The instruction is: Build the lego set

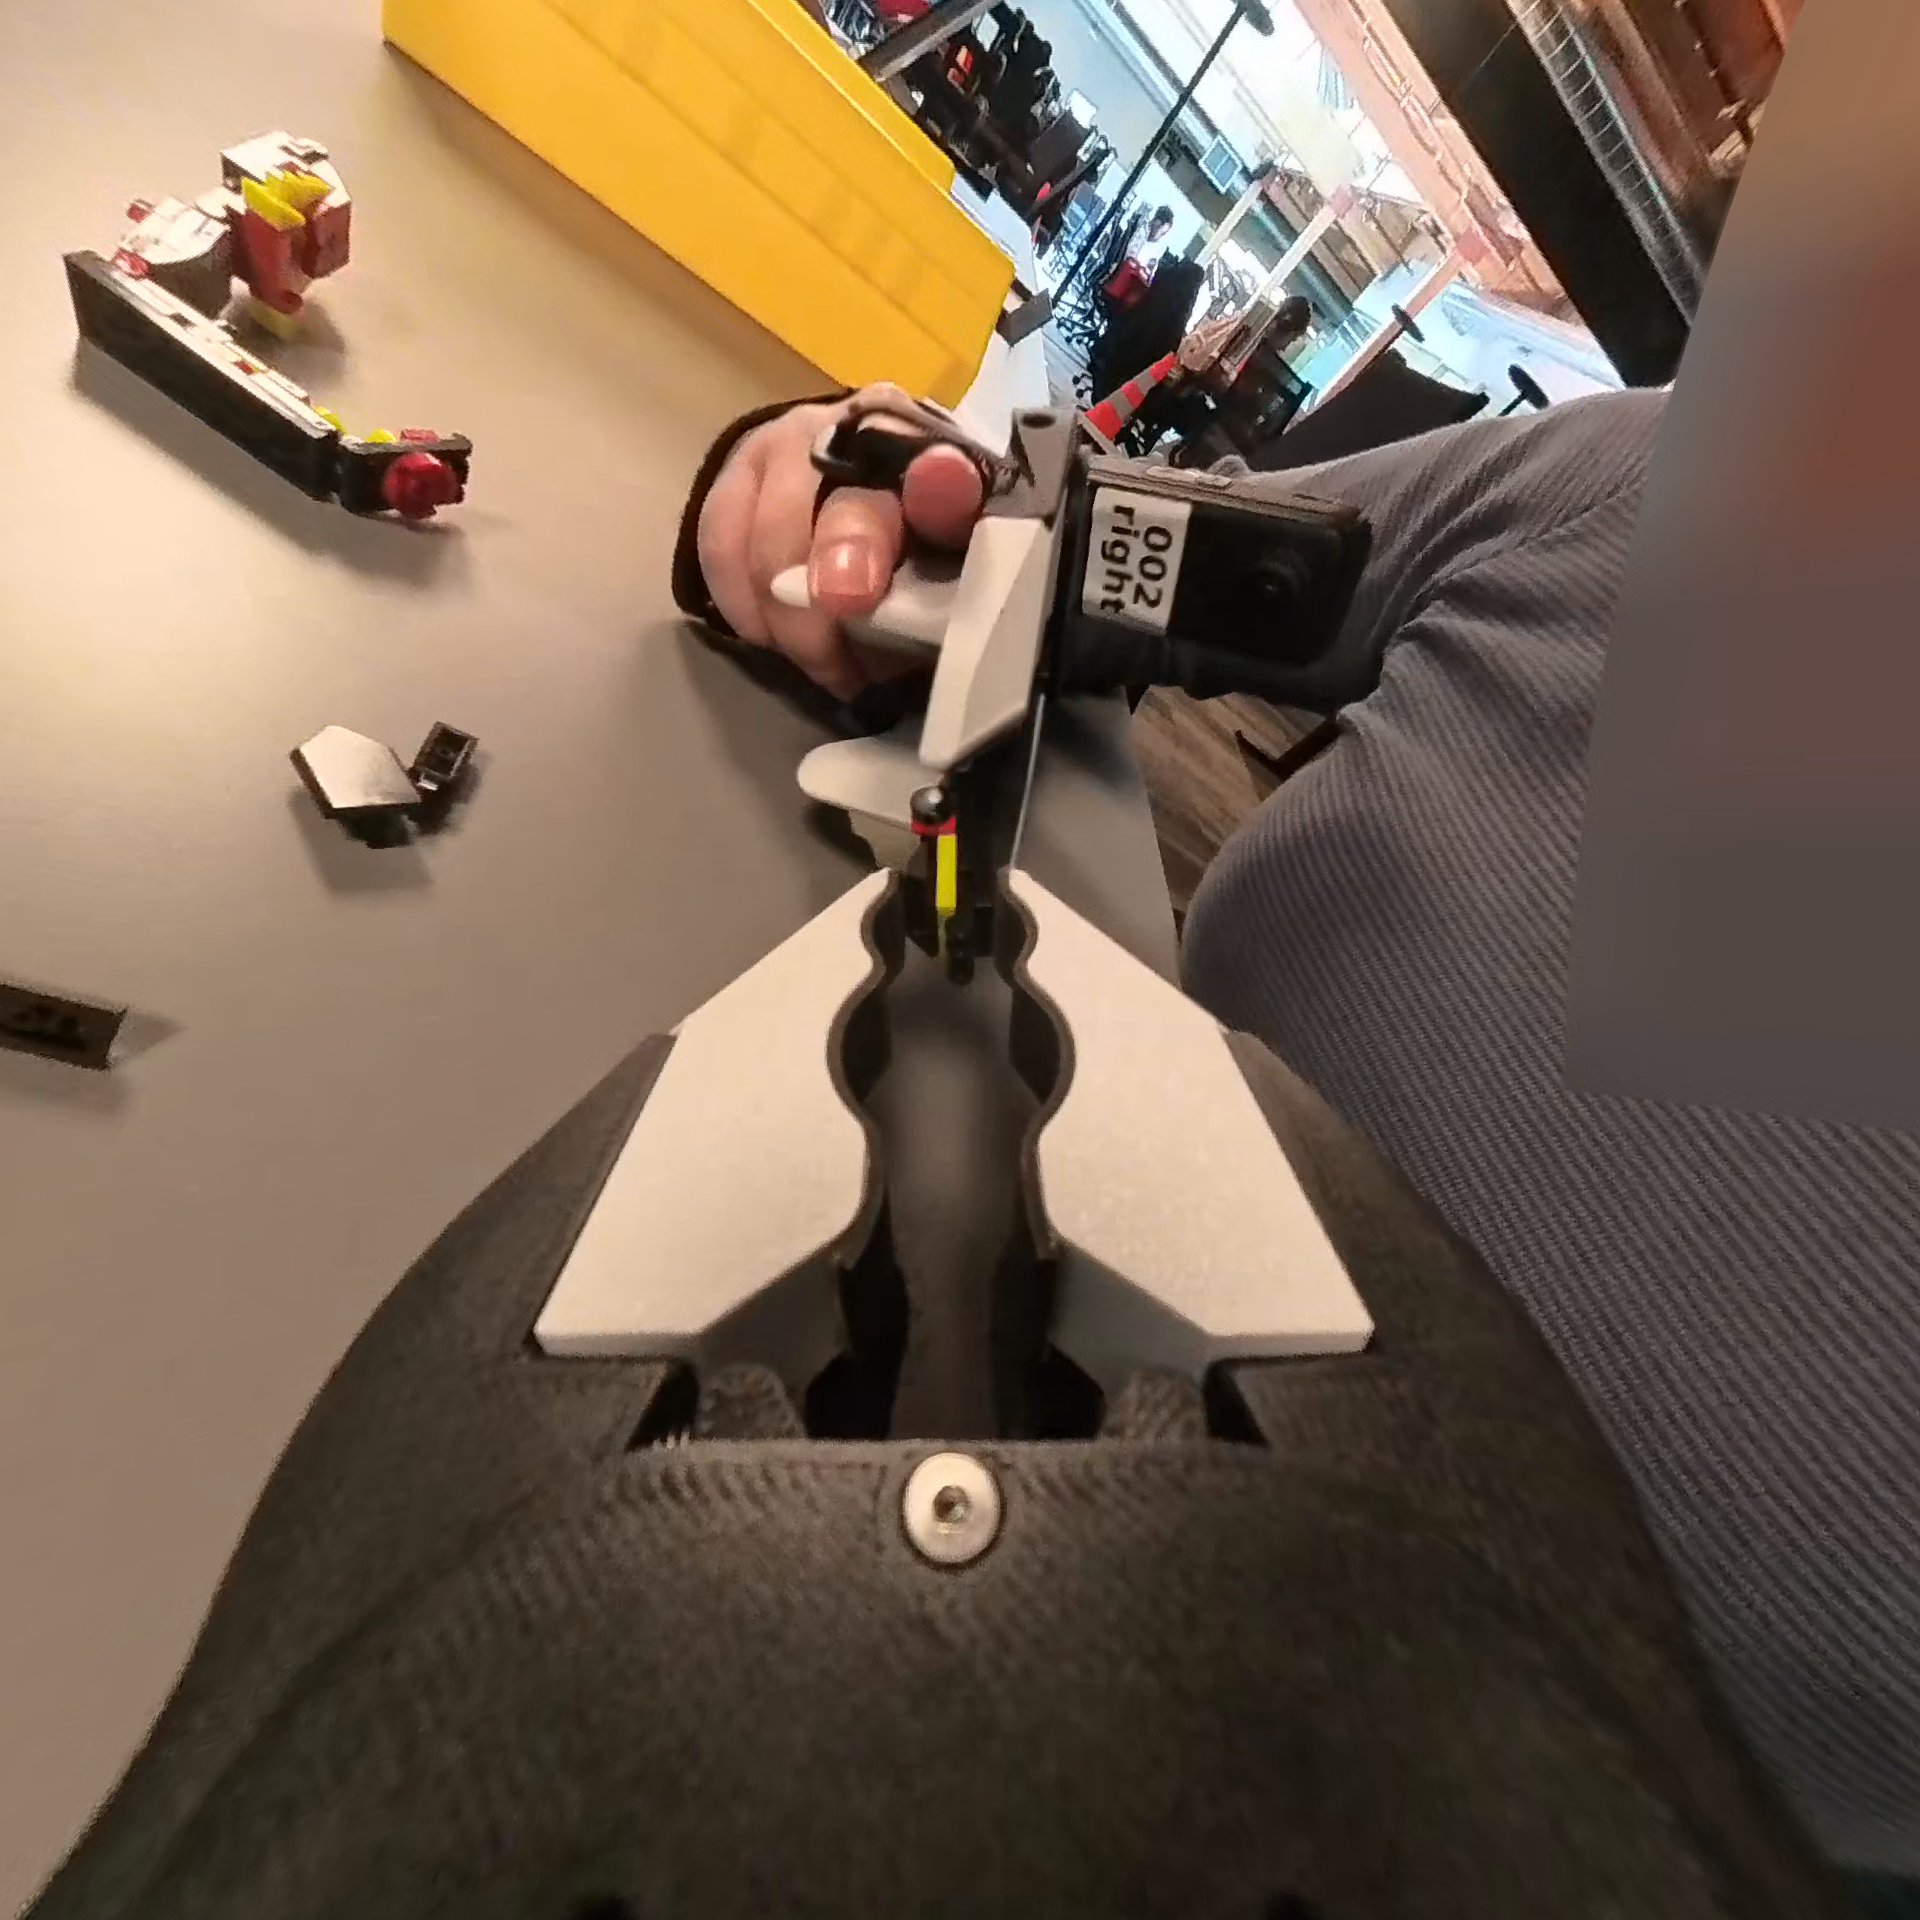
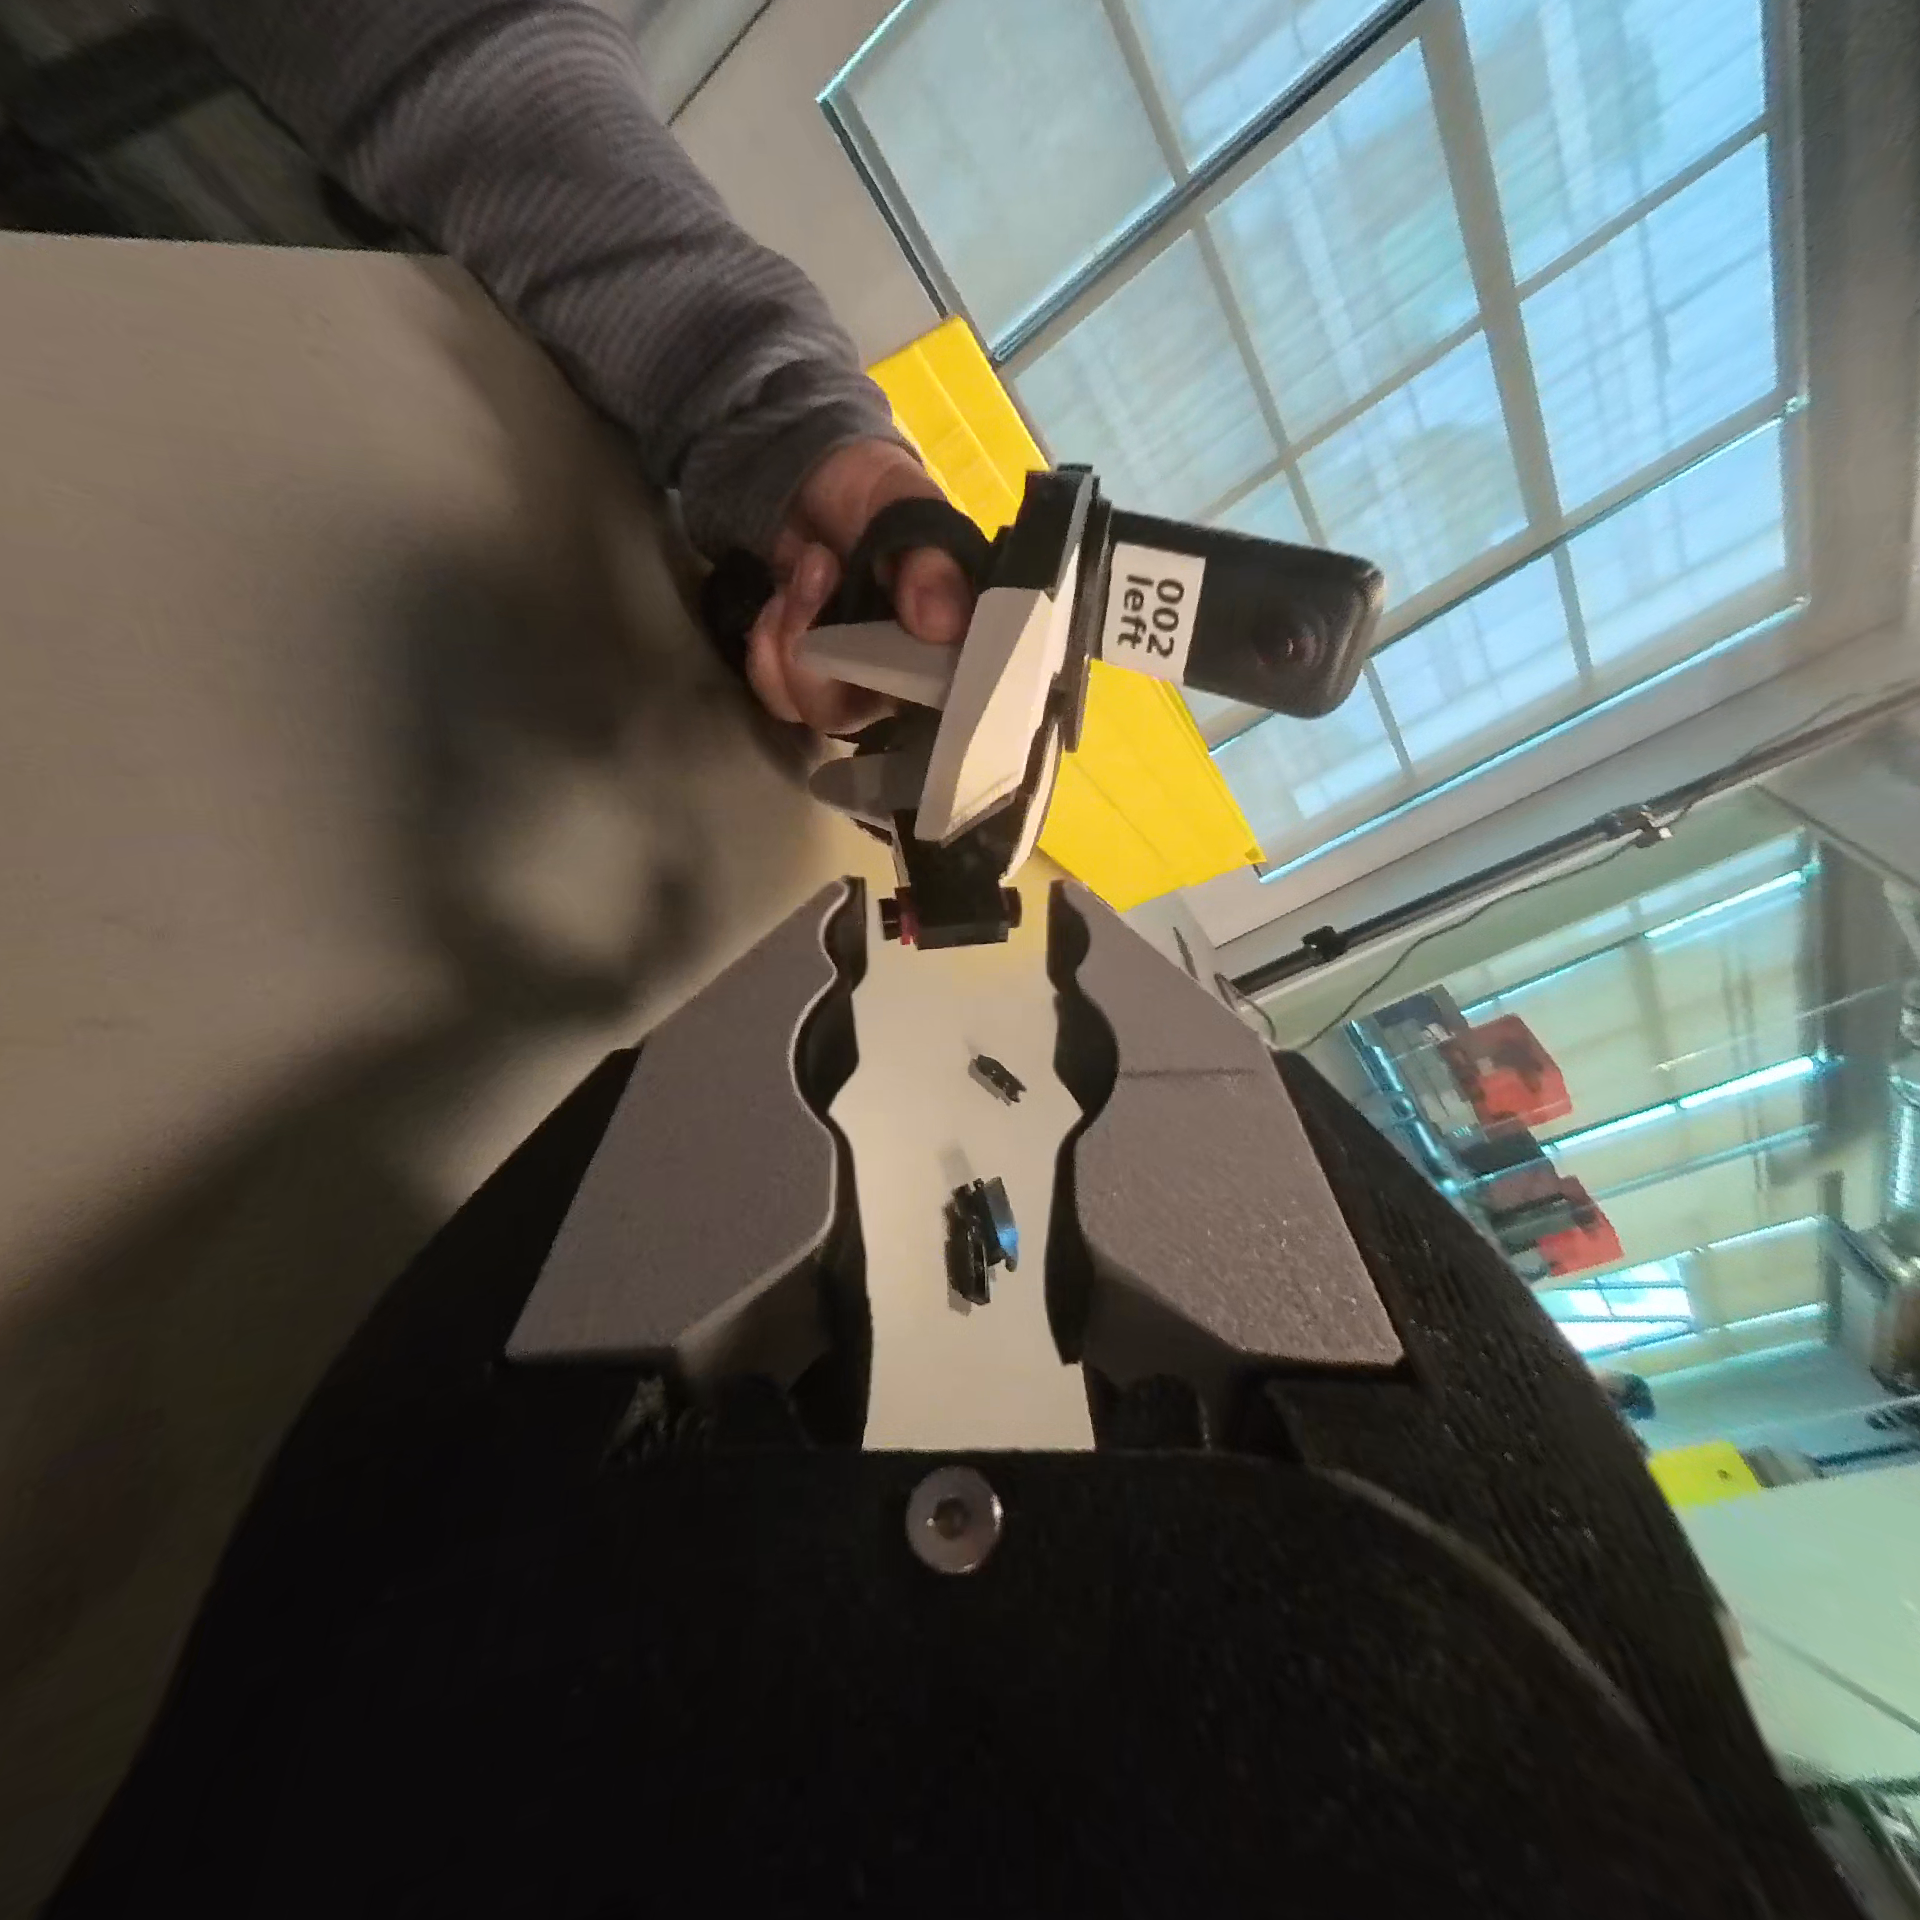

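While raised above table [image 1: 436, 1091] near its person-side edge, left gripper [image 1: 951, 914] clamped narrow on small black-yellow-red lego subassembly [image 1: 945, 883]; right gripper [image 2: 951, 920] parted wider around same piece, contact unclear. Partly built red-black model [image 1: 249, 322] and loose black pieces [image 1: 384, 774] noted farther in, beside yellow bin [image 1: 748, 177].

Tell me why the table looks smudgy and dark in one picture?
Right wrist view: big soft shadows blotch the table, blurred by motion, and the bright windows behind darken the near fingers. Left wrist view: evenly lit, lego model fairly sharp, wide-angle lens bending the edges.
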### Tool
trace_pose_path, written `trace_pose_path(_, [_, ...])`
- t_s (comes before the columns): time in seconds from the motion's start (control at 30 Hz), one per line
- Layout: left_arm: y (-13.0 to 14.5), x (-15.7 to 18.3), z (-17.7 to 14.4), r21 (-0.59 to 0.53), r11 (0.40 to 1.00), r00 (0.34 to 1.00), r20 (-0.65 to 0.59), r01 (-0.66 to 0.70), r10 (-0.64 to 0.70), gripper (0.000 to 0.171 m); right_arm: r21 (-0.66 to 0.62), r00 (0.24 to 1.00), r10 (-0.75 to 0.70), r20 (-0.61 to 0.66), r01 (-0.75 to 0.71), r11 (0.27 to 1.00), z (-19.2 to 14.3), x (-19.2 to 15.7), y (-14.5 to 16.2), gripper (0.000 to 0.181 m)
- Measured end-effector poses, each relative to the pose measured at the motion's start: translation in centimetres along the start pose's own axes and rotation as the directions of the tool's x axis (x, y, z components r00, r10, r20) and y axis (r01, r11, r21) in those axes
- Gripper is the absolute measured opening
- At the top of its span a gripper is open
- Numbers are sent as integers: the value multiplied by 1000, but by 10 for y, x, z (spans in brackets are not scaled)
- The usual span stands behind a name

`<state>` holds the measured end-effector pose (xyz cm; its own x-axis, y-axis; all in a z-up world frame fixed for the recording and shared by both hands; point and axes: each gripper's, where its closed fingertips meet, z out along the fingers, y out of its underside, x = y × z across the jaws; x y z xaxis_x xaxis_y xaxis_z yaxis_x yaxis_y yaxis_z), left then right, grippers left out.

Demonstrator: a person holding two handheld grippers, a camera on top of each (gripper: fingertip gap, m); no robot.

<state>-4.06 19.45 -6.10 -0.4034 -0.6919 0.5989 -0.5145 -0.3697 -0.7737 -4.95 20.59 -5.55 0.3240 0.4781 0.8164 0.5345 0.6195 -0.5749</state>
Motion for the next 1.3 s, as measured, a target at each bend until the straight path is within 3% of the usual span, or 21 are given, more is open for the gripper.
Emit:
trace_pose_path(0.27, [-2,0,-2,24,1000,1000,-7,14,-14,16,-20,994,103,41,-102,995,1,1,2,25])
trace_pose_path(0.33, [-10,0,-6,82,997,1000,6,0,-1,30,-28,981,187,49,-186,982,0,6,3,25])
trace_pose_path(0.47, [-27,-6,-19,194,974,990,109,-114,94,38,-88,927,369,69,-363,928,-5,15,12,25])
trace_pose_path(0.63, [-32,-9,-23,194,950,955,218,-244,201,39,-121,857,511,61,-502,856,-8,23,19,25])
trace_pose_path(0.77, [-34,-10,-24,201,939,941,250,-279,226,38,-130,847,529,49,-520,844,-8,24,21,25])
trace_pose_path(0.83, [-35,-10,-25,203,934,935,262,-294,237,38,-131,898,440,17,-435,891,-9,26,23,25])
trace_pose_path(0.93, [-35,-12,-24,198,939,938,265,-281,225,38,-152,995,-18,-94,4,988,-14,34,23,25])
trace_pose_path(1.03, [-35,-11,-20,198,941,943,245,-275,224,38,-193,928,-363,-78,344,919,-14,25,17,25])
trace_pose_path(1.2, [-25,-4,-4,117,954,950,179,-278,255,34,-172,853,-518,-65,502,848,-11,15,6,26])
trace_pose_path(1.3, [-14,3,4,48,957,952,125,-287,279,23,-164,825,-564,-37,552,818,-8,7,5,25])
